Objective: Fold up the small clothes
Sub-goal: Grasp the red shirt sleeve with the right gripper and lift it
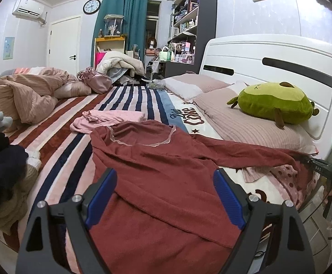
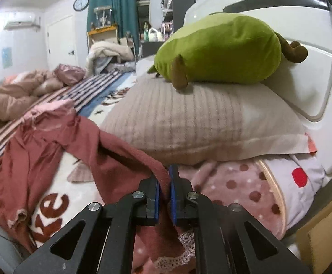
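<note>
A dark red long-sleeved top (image 1: 156, 171) with a lace neckline lies spread on the bed, one sleeve stretched out to the right. My left gripper (image 1: 164, 196) is open and hovers over the top's body, its jaws wide apart and empty. My right gripper (image 2: 164, 196) is shut on the red top's sleeve (image 2: 120, 157) near its lace cuff; it also shows at the right edge of the left wrist view (image 1: 325, 166). A folded pink garment (image 1: 111, 117) lies beyond the red top.
A striped blanket (image 1: 79, 123) covers the bed. Pillows (image 2: 188, 123) and a green avocado plush (image 2: 218, 48) sit by the white headboard (image 1: 268, 59). A crumpled pink duvet (image 1: 29, 96) and a dark clothes pile (image 1: 1, 169) lie at the left.
</note>
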